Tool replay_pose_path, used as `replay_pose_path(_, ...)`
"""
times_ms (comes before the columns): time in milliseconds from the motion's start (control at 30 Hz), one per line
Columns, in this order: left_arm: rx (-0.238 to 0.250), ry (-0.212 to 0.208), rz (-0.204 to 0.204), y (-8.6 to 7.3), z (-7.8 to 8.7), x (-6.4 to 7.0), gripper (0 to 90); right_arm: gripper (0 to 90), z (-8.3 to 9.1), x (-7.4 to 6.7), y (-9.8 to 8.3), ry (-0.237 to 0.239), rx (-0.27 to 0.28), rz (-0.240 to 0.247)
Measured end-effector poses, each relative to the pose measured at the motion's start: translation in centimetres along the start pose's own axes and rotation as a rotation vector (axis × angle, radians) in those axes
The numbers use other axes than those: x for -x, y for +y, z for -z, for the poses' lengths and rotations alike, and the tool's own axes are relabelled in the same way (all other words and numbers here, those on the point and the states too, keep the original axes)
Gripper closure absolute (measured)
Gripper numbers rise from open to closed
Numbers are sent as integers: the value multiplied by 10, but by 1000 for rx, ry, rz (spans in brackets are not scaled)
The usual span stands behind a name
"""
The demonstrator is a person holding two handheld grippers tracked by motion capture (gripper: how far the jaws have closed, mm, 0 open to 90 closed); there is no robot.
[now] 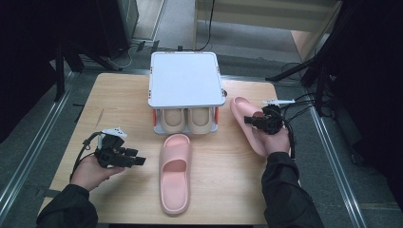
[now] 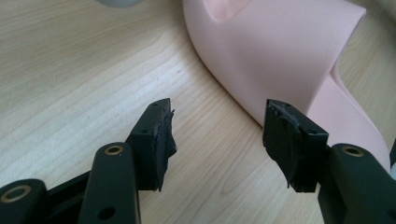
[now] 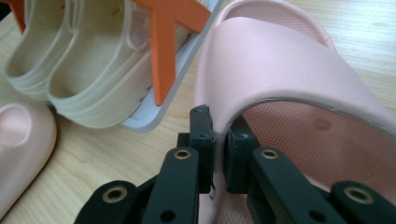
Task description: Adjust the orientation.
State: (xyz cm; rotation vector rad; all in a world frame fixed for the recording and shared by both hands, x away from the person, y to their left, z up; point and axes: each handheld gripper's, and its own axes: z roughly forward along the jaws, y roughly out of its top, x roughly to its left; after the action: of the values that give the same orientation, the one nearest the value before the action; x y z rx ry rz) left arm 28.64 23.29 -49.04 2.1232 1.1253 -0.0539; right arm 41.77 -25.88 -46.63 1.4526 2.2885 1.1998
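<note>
Two pink slippers are on the wooden table [image 1: 119,95]. One pink slipper [image 1: 175,173] lies flat in the middle, toe toward the rack. My left gripper [image 1: 138,161] hovers just left of it, open with nothing between its fingers; in the left gripper view the open left gripper [image 2: 217,121] faces that slipper's strap [image 2: 271,46]. The second pink slipper [image 1: 242,116] is at the right of the rack. My right gripper [image 1: 256,122] is shut on the edge of its strap; in the right gripper view the right gripper [image 3: 219,126] pinches the strap's rim [image 3: 289,70].
A white rack [image 1: 185,78] with orange braces [image 3: 163,46] stands at the table's back middle. Two beige slippers [image 1: 187,121] sit side by side on its lower shelf [image 3: 84,70]. Cables trail off the table's right edge. Bare wood lies at the left and front right.
</note>
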Motion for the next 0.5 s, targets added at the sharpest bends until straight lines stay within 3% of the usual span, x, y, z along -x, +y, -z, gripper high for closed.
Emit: replay_pose_path(500, 8, -23, -35, 22, -12, 1, 404, 855, 31, -27, -19, 14, 14, 12)
